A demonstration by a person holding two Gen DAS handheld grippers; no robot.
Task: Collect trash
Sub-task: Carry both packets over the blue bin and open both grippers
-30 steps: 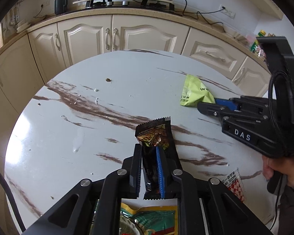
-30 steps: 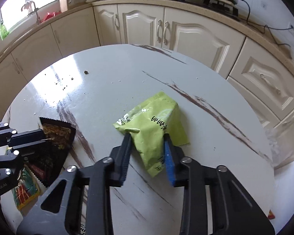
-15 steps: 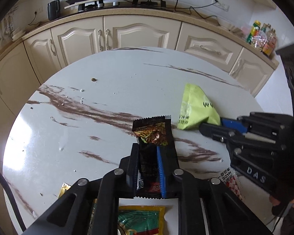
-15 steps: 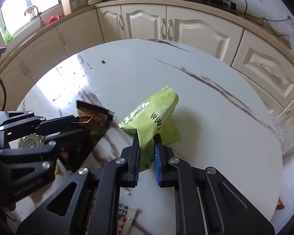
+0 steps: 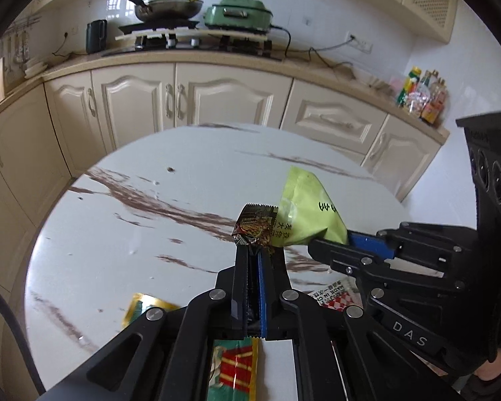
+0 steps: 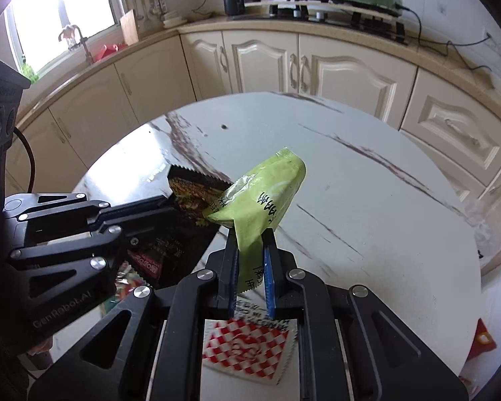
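1. Left tongs [image 5: 253, 250]: clenched tight on the black wrapper [image 5: 255, 227], the fingers narrower than a second ago, when they stood loosely either side of it as it lay flat on the surface [image 5: 123, 234]. The wrapper now rides clear of the surface, its crumpled top showing above the fingertips.
2. Right tongs [image 6: 250, 250]: grasping the lower end of the green packet [image 6: 267, 197]. Earlier the fingers straddled the packet with a wide gap as it lay on the surface; now it hangs raised between them.
3. The two items have come together: the green packet touches or overlaps the black wrapper's upper corner, where before they were well apart.
4. Left on the surface: a red-and-white checked wrapper [image 6: 247, 347] beneath the right tongs and a green-and-gold wrapper [image 5: 233, 371] beneath the left tongs, with a small dark crumb [image 5: 170, 169] farther off.
5. More of the cabinets and countertop now shows in both views than before
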